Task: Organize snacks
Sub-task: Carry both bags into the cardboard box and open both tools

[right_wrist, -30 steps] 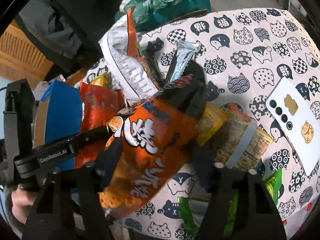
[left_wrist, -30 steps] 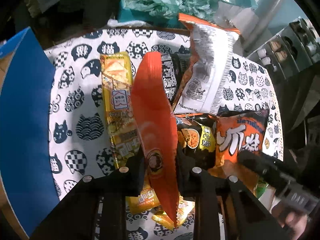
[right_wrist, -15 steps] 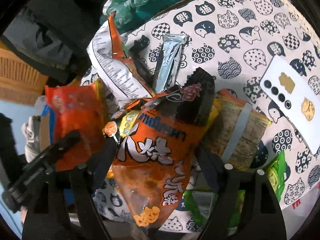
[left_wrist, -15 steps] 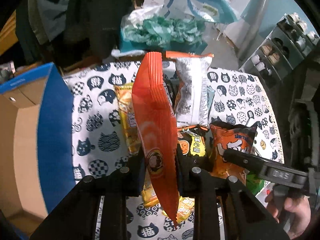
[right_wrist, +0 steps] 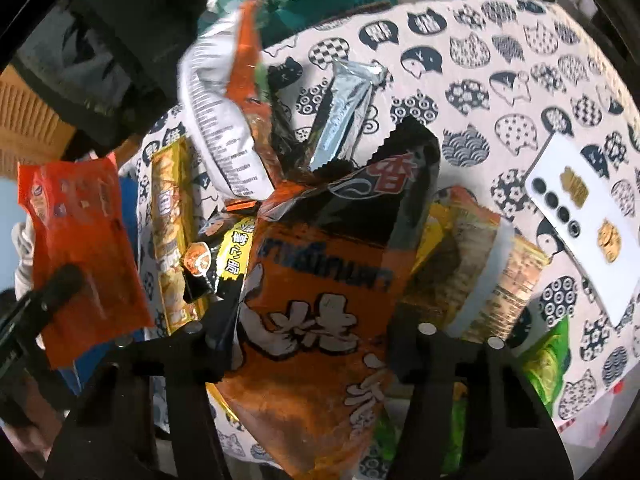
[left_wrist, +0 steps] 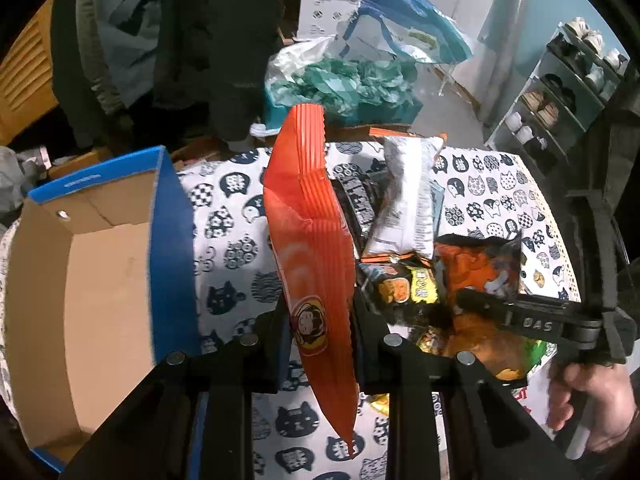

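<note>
A long red-orange snack bag (left_wrist: 308, 220) hangs edge-on above the cat-print tablecloth (left_wrist: 232, 248), with my left gripper (left_wrist: 320, 320) shut on its lower part. The same bag (right_wrist: 80, 232) shows at the left of the right wrist view. My right gripper (right_wrist: 312, 328) points down into the snack pile. Its jaws are closing on an orange bag with white characters and a black top (right_wrist: 320, 280), which fills the gap between the pads. An open blue cardboard box (left_wrist: 172, 240) stands left of the lifted bag.
The pile holds a white-and-orange bag (right_wrist: 216, 120), a silver bar (right_wrist: 344, 116), a yellow pack (right_wrist: 168, 220), a banded noodle pack (right_wrist: 480, 272) and a green bag (right_wrist: 548, 356). A white phone (right_wrist: 580, 216) lies at the right. A hand (left_wrist: 588, 400) holds the right gripper.
My left gripper has risen with the red-orange bag, and the blue box has come into view at its left. The right jaws spread, then came back in on the orange bag.
</note>
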`<state>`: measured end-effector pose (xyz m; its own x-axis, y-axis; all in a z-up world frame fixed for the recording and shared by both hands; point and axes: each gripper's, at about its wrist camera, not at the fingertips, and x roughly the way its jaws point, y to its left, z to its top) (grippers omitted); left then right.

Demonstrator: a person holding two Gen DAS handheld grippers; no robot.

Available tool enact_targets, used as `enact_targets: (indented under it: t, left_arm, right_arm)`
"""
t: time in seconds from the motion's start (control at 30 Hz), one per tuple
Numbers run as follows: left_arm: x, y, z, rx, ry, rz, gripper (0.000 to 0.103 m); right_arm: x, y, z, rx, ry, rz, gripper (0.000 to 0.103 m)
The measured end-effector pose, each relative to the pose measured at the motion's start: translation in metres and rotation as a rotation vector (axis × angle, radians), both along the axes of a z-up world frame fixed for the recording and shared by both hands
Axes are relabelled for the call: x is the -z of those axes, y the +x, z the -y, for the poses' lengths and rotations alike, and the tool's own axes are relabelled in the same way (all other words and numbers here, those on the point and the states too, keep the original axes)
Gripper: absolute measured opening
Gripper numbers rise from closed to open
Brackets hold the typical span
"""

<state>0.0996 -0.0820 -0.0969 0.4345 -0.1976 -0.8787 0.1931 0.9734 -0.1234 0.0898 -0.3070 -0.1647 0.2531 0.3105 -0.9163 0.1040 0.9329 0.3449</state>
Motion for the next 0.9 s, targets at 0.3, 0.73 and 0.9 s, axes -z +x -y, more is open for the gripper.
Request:
enact_targets:
  t: [0.3, 0.73, 0.9]
  left_arm:
    - [-0.029, -0.019, -0.016, 0.009, 0.012, 0.082, 0.025]
    - [-0.070, -0.046, -0.071, -0.042, 0.030, 0.165, 0.025]
    - [-0.072, -0.043, -0.110, -0.113, 0.036, 0.171, 0.025]
  right_arm:
    - [-0.054, -0.009, -0.018, -0.076, -0.134, 0.136, 0.052]
    - [-0.106, -0.012, -0.088, -0.221, -0.093, 0.259, 0.052]
    - [-0.117, -0.008, -0.128, -0.283, -0.061, 0.275, 0.052]
